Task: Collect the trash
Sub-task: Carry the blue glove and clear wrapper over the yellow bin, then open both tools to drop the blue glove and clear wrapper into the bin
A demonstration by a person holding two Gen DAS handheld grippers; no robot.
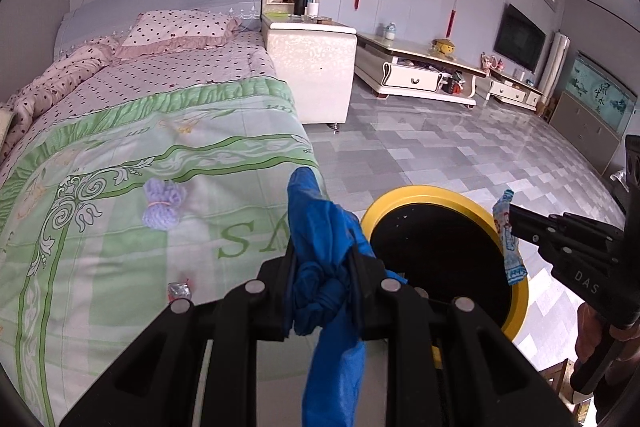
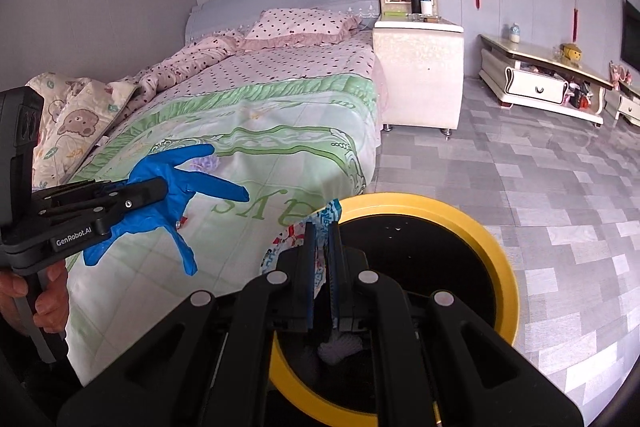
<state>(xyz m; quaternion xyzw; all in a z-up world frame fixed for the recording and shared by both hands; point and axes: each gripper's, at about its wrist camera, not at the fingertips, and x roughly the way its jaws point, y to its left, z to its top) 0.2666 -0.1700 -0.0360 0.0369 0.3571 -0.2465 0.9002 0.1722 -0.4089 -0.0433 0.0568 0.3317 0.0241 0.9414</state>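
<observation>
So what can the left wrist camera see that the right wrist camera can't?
Only the left wrist view shows the TV on the wall, the fish tank and a small silver wrapper on the bed.

Only the right wrist view shows the teddy-bear blanket and something whitish inside the bin.

Both show the bed, the yellow-rimmed bin, the left claw shut on a blue glove, and the right claw shut on a printed wrapper.

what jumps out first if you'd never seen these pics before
A bright blue glove is clamped in the left gripper above the bed's green quilt. Beside the bed, a yellow-rimmed black bin gapes on the floor, with the right gripper pinching a printed wrapper over it.
</observation>
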